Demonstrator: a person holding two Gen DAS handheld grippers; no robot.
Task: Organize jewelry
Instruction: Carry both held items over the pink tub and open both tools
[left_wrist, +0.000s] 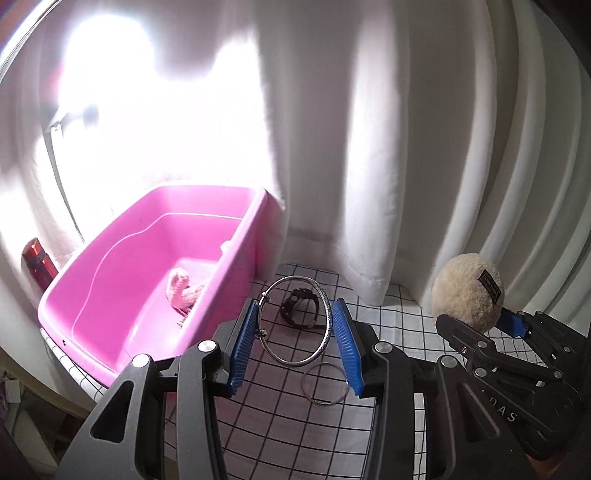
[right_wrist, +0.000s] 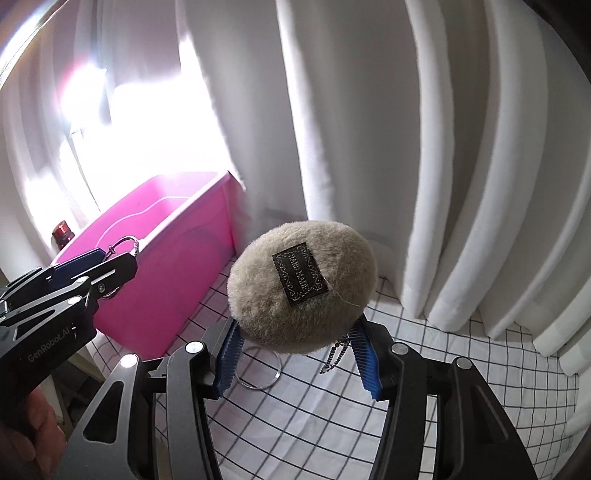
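My left gripper (left_wrist: 295, 326) is shut on a silver bangle (left_wrist: 325, 334), which stands upright between the blue pads above the checked cloth (left_wrist: 388, 321). Below it lie a thin silver ring bracelet (left_wrist: 325, 384) and a dark beaded bracelet (left_wrist: 301, 308). My right gripper (right_wrist: 295, 350) is shut on a fluffy beige pouch (right_wrist: 301, 284) with a dark label; a bead chain (right_wrist: 336, 350) hangs from its underside. The pouch (left_wrist: 467, 291) and right gripper (left_wrist: 480, 321) show at the right of the left wrist view. The left gripper (right_wrist: 118, 258) with the bangle shows left in the right wrist view.
A pink plastic tub (left_wrist: 147, 280) stands at the left on the cloth, with a pink fluffy item (left_wrist: 183, 291) inside. A red bottle (left_wrist: 37, 262) stands behind it. White curtains (left_wrist: 406, 147) hang close behind the table. The thin ring bracelet (right_wrist: 258, 373) lies under the pouch.
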